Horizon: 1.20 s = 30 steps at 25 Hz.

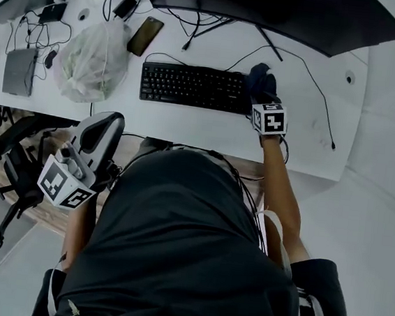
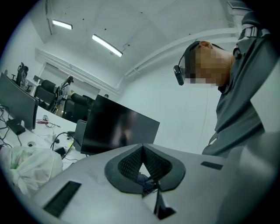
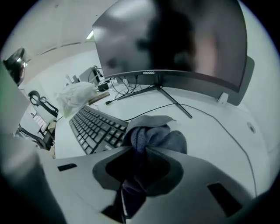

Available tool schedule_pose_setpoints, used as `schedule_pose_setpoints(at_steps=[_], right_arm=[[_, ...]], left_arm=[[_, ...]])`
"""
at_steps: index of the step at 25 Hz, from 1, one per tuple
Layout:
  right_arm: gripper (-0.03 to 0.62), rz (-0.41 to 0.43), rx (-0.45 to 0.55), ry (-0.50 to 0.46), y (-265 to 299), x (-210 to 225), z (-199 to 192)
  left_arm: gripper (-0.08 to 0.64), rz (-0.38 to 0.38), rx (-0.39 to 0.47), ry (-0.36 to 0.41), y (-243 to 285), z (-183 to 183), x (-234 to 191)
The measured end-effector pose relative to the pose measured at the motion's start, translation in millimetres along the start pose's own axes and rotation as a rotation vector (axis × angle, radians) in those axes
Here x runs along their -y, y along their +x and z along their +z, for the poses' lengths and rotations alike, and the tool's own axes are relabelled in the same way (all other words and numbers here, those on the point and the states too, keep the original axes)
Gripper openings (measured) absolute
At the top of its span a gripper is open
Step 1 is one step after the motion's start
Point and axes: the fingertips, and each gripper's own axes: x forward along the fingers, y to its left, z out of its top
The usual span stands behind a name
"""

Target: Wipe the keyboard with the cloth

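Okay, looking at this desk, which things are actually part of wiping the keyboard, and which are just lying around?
Part of the job:
keyboard
cloth, at the keyboard's right end
right tongs, shut on the cloth

Just lying about:
plastic bag
phone
monitor
cables
left tongs, shut and held off the desk

keyboard (image 1: 194, 87) on desk (image 1: 187, 125) | cloth (image 1: 260, 80) at its right end | monitor (image 1: 269, 7) behind
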Motion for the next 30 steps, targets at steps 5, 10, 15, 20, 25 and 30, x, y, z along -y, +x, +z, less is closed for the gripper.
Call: schedule_pose_setpoints(at_steps=[5,10,15,20,25,30], right_arm=[[0.075,0.204,-0.072,-0.023,-8.5,-88.6,-56.0],[0.075,0.051,0.074,-0.004,-16.4,-6.1,8.9],[0.074,0.061,0.006,0.059,-15.5,-30.8,-35.8],[0.075,0.176,-0.017,-0.083,5.5,-72.8,-23.5],[0.075,0.075,0.087,-0.059,21.9,-24.1,36.5],[0.074,0.163,0.04,-0.141,13.8,-97.1,-30.9]], left_arm=[[0.005,0.02,-0.007,-0.005,-1.7,-2.2,-1.3],[0.005,-0.019,-0.034,-0.043,18.1,-19.8,9.5],[0.005,-0.11,-0.059,-0.058,30.5,-24.5,27.5],[0.005,-0.121,-0.046,-0.02,33.8,-17.9,15.2],[0.005,-0.126,-0.035,-0.008,36.2,-12.3,13.6],[0.005,-0.103,-0.011,-0.002,27.6,-18.0,8.5]])
